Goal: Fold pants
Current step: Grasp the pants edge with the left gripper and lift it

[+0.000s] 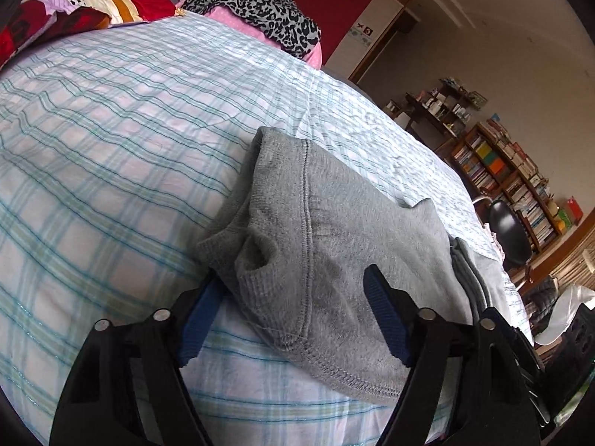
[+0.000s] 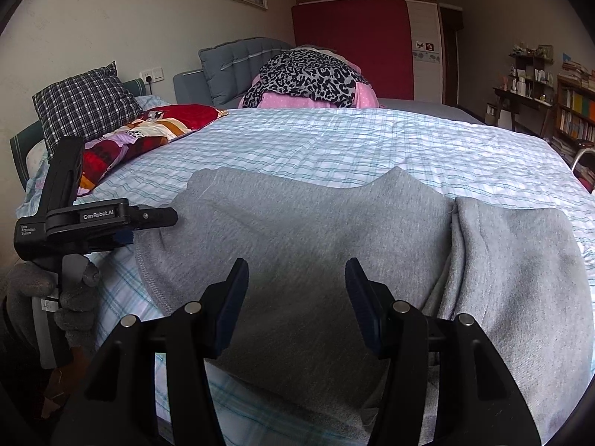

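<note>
Bed [image 2: 334, 137]: pants [image 2: 297, 230] folded at the near edge, a second fold [image 2: 520, 260] just right of the main one. Left claw [image 1: 293, 286]: at the pants' left end, one finger under the cloth, one over it. Right claw [image 2: 297, 278]: over the pants' middle, jaws apart. Pillows [image 2: 148, 130] far left; clothes pile [image 2: 308, 78] at the far edge. Bookshelf [image 2: 576, 119] by the right wall.
</note>
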The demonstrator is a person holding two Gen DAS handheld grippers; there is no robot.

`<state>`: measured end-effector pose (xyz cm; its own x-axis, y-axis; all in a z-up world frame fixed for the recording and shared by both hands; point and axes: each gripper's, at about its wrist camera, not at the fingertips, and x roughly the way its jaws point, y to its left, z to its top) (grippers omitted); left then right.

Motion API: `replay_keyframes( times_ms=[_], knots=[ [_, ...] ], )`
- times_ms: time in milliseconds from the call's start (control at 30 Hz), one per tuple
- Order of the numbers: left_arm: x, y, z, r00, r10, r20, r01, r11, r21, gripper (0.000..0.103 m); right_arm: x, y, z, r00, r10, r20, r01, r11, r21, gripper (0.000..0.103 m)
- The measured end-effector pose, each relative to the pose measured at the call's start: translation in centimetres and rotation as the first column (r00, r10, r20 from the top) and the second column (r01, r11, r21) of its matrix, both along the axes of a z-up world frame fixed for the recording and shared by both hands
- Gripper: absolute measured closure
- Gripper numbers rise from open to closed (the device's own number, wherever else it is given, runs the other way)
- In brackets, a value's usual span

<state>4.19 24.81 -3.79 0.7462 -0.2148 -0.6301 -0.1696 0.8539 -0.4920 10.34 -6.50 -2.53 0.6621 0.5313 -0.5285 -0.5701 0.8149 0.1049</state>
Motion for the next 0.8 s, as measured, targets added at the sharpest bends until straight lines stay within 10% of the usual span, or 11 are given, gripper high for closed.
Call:
replay_keyframes(
  times_ms=[267,800],
  knots=[
    [0.0,0.2,-0.4,1.0,0.015,0.003,-0.015,0.997,-0.075,0.079,-1.6,-0.5,0.8,0.998,-0.011,0.063,0.011,1.0,0.003,0.047],
    [1.2,-6.8,8.7,0.977,-0.107,0.184,0.083,0.988,0.131,0.083,-3.0,-8.3,1.4,0.97,-0.205,0.128,0.2,0.979,0.049,0.047]
  ],
)
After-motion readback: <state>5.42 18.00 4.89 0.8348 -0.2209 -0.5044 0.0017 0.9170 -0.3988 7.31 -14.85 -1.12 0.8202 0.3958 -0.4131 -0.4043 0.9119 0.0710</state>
